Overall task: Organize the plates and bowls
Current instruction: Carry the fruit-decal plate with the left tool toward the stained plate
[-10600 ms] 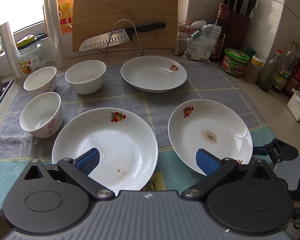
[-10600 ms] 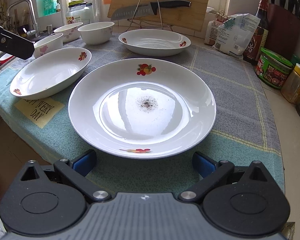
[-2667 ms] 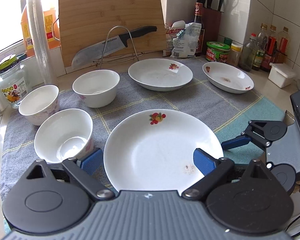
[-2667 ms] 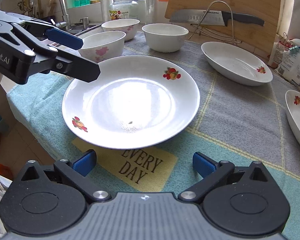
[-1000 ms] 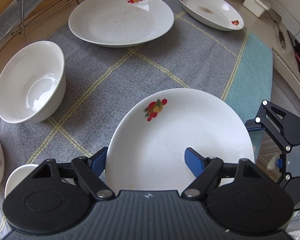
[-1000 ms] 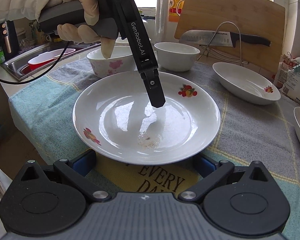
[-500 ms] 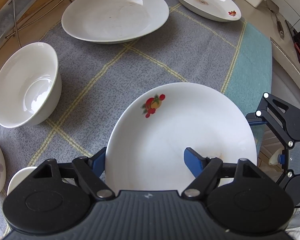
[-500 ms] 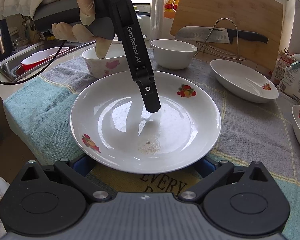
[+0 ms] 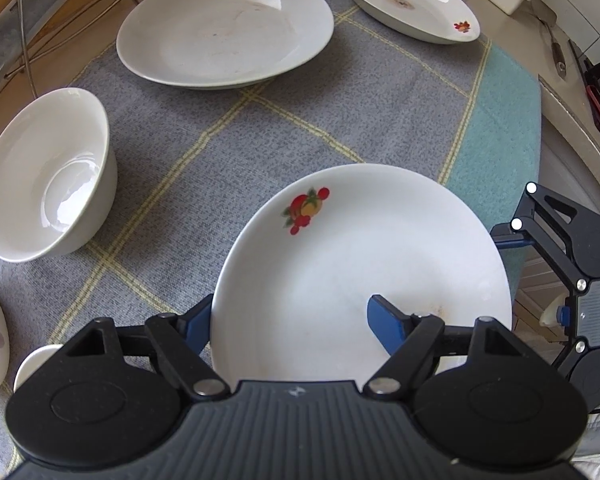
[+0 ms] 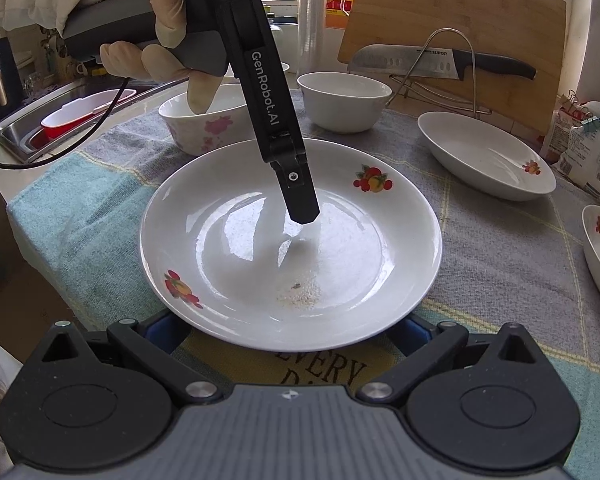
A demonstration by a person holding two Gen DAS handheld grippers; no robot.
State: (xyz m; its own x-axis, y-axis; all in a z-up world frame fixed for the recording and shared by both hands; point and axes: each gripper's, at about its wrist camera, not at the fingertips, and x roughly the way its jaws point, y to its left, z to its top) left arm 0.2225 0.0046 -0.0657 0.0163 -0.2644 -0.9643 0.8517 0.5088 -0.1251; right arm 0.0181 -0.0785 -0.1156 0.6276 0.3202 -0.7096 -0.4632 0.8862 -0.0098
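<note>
A white plate with fruit motifs [image 10: 260, 248] lies on the checked cloth at the front edge. My left gripper [image 9: 292, 322] points steeply down and is open, straddling this plate [image 9: 360, 248]'s rim: one pad is outside the rim, the other over the inside. In the right wrist view only one of its fingers [image 10: 300, 196] shows, tip close to the plate's floor. My right gripper [image 10: 290, 330] is open at the near rim, which overlaps both blue pads. It also shows in the left wrist view as the right gripper [image 9: 556, 240] beside the plate.
Behind stand a second plate [image 9: 224, 32], an oval dish [image 9: 412, 0], a plain bowl [image 9: 48, 172] and a flowered bowl [image 10: 204, 124]. A gloved hand [image 10: 140, 32] holds the left gripper. A sink [image 10: 60, 116] lies left; a knife on a rack [image 10: 440, 64] stands at the back.
The plate's near rim now covers more of my right gripper's pads than a second ago. The left finger inside the plate has shifted slightly. Both hands have hardly moved.
</note>
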